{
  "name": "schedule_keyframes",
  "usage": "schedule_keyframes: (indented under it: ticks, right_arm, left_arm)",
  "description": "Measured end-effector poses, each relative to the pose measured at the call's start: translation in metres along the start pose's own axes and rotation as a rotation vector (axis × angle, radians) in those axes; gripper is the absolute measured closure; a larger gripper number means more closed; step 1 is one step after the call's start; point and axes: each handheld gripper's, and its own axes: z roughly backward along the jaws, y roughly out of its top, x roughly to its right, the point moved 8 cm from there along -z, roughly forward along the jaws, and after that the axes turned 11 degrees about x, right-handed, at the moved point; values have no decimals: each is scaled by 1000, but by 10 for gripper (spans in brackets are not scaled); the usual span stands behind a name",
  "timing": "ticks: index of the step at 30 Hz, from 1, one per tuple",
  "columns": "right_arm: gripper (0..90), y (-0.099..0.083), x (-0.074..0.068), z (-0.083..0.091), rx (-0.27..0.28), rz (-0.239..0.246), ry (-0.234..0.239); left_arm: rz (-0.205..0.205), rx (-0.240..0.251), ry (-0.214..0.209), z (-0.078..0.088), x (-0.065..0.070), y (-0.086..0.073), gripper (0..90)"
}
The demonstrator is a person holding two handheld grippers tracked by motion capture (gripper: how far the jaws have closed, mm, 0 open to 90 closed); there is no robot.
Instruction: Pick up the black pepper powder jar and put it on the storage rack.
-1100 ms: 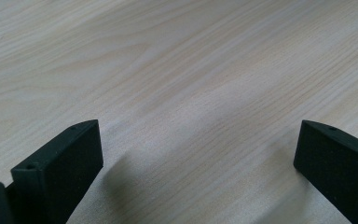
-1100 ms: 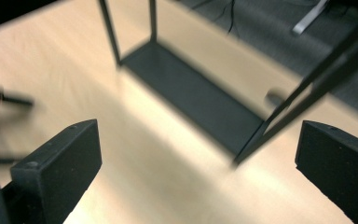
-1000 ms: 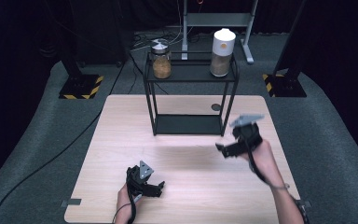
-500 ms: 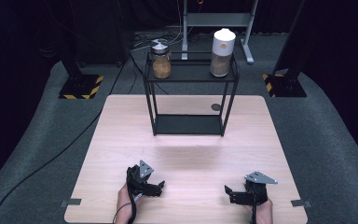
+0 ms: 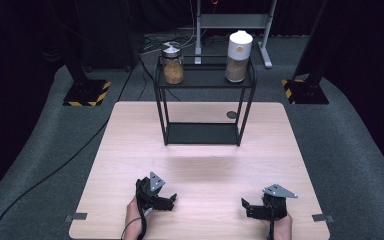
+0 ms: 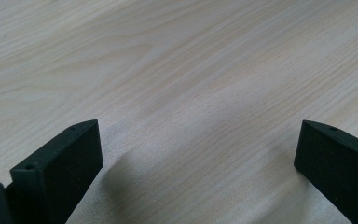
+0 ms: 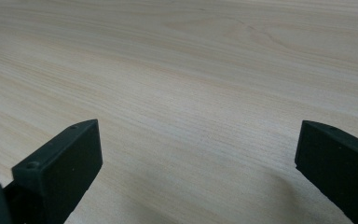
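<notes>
My right gripper (image 5: 252,207) is back down at the near edge of the table (image 5: 200,165) — a second ago it was up by the rack's (image 5: 203,107) right side, half a second ago it was already low at my end, and now it sits there, jaws spread wide, nothing between them. In the right gripper view I see bare wood grain between the two black pads (image 7: 58,168). The left gripper (image 5: 167,200) hasn't shifted across all three looks: parked near the front left, jaws likewise apart and empty, pale wood under them in its own view.

My read: the right hand has pulled away from the rack with nothing carried, so both hands are at rest, either finished or not yet started on a reach.

The jars, then. Both stand on the rack's top shelf, well apart from either gripper. The left jar (image 5: 173,64) is clear with a silvery lid, roughly half full of something brown and grainy. The right jar (image 5: 238,50) is taller, with a white cap, and holds a tan fill in its lower part; I can't tell what it is. The bottom shelf looks bare. A small dark disc (image 5: 232,115) lies on the table just beside the rack's right rear leg.
</notes>
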Motion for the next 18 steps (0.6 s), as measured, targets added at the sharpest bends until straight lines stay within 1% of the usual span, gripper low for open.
schedule_keyframes:
  ticks: [2,6,10,13,18]
  right_arm:
    - [0,0,0,0,0,0,-3]
    - [0,0,-3,0,1,5,-26]
    - [0,-1,-3,1,8,6,-22]
    - [0,-1,-1,2,15,-8,-21]
    - [0,-1,-2,1,14,-1,-26]
  left_arm:
    - [-3,2,3,0,1,0,4]
    - [-2,1,3,0,0,0,2]
    - [-1,1,2,0,0,0,2]
    - [-4,3,6,0,1,0,2]
    - [-3,1,3,0,1,0,2]
